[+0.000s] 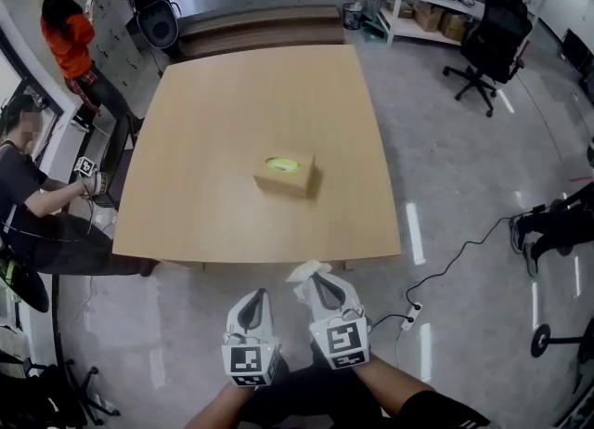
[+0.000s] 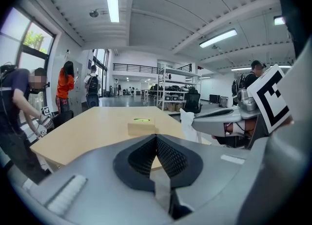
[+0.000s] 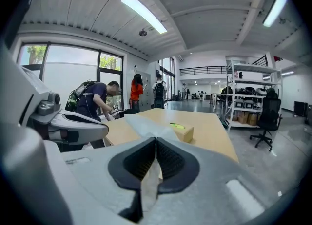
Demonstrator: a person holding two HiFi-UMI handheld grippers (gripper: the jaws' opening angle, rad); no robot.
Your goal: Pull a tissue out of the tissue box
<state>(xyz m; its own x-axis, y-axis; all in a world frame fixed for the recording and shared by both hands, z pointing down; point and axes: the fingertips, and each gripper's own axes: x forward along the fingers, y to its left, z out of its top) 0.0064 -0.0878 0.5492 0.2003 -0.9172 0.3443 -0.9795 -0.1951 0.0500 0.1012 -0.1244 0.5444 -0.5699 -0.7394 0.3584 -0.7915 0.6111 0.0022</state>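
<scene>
The tan tissue box [image 1: 286,174] with a green top opening sits near the middle of the wooden table [image 1: 213,111]; it also shows in the left gripper view [image 2: 141,126] and the right gripper view [image 3: 183,131]. Both grippers are off the table, in front of its near edge. My right gripper [image 1: 316,280] is shut on a white tissue [image 1: 304,272], which fans out past the jaw tips [image 3: 146,127] and is clear of the box. My left gripper [image 1: 256,295] hangs beside it, shut, with nothing between its jaws [image 2: 156,137].
A seated person [image 1: 37,204] works at the table's left edge, and a person in orange [image 1: 70,42] stands farther back. An office chair [image 1: 487,46] and shelves [image 1: 436,0] are at the back right. A cable with a power strip [image 1: 408,311] lies on the floor on the right.
</scene>
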